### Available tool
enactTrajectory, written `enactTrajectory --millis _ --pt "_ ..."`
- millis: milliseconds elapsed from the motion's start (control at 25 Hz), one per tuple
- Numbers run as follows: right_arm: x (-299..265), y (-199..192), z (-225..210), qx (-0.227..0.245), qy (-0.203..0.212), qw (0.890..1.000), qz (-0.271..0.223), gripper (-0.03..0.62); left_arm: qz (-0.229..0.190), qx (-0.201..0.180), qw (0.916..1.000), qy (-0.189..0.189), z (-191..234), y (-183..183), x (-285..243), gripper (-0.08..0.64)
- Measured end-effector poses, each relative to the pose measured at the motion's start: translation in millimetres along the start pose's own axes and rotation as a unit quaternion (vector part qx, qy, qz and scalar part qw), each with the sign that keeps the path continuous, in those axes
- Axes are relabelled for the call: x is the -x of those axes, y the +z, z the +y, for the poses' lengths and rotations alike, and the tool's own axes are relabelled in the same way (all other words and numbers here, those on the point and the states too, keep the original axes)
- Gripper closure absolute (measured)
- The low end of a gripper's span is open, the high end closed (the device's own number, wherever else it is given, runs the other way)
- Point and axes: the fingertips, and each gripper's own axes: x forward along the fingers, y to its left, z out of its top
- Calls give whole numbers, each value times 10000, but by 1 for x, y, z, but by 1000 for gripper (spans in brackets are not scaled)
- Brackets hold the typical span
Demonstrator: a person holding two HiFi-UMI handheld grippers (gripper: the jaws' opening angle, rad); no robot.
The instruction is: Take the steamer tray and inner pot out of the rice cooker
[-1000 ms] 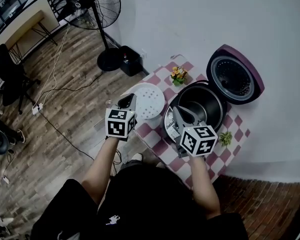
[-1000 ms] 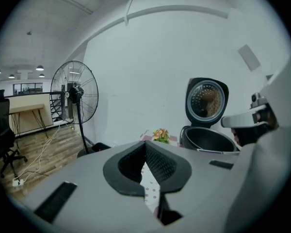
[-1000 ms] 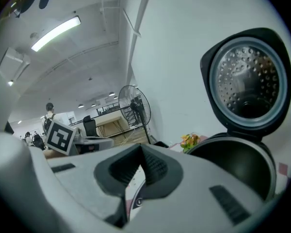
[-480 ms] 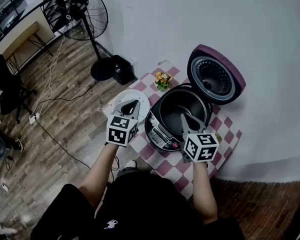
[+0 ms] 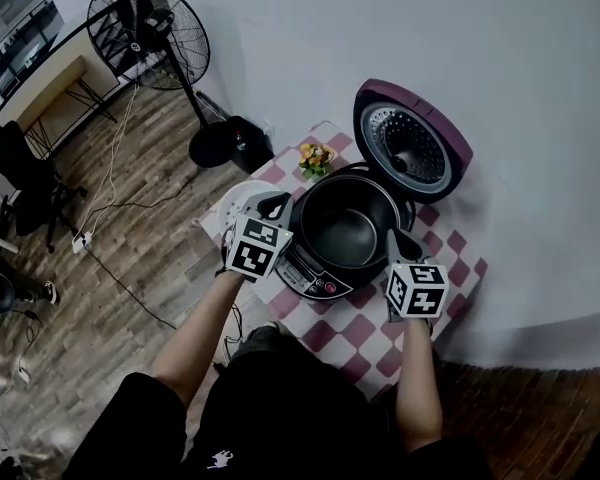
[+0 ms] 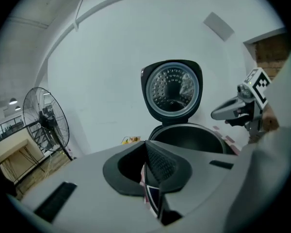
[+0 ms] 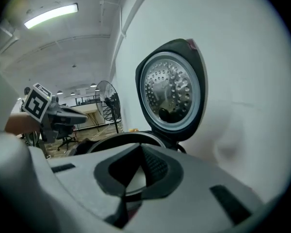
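The purple rice cooker (image 5: 315, 273) stands open on the checkered table, its lid (image 5: 412, 140) tipped back. The dark inner pot (image 5: 345, 230) sits inside it and looks empty. To the cooker's left the white steamer tray (image 5: 238, 198) lies on the table, partly hidden by my left gripper (image 5: 278, 204), which is shut and empty at the cooker's left side. My right gripper (image 5: 393, 236) is shut and empty at the cooker's right rim. In the left gripper view the lid (image 6: 172, 90), pot (image 6: 189, 137) and right gripper (image 6: 235, 109) lie ahead. The right gripper view shows the lid (image 7: 172, 93) and left gripper (image 7: 58, 115).
The small table has a pink and white checkered cloth (image 5: 365, 333) and stands against a white wall. A little pot of orange flowers (image 5: 315, 158) sits behind the cooker. A standing fan (image 5: 145, 18) and cables are on the wooden floor at the left.
My left gripper has moved right, from over the steamer tray to the cooker's left side. My right gripper has shifted from in front of the pot to the cooker's right side. Both stayed shut.
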Motion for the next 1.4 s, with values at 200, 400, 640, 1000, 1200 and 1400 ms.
enactTrajectory --millis 200,400,640,1000,1200,1400 --pt "-7 -8 -27 239 -197 9995 109 589 125 -482 9988 -29 -11 5 -22 555" --pt "-21 -15 -48 317 -475 9976 401 589 403 -911 9948 -228 -24 7 -48 555" --pt "-42 -17 -56 730 -740 9906 884 571 681 -1501 9844 -619 -37 7 -91 502" --pt "-70 -25 -60 1200 -977 9741 1648 444 1093 -2025 9664 -1147 -46 -2 -135 383" --pt "-80 -36 -65 1277 -1110 9645 2028 330 1297 -2181 9564 -1444 -50 -10 -149 337" --pt "-91 -46 -69 1389 -1303 9519 2401 316 1541 -2389 9466 -1523 -47 -20 -162 330"
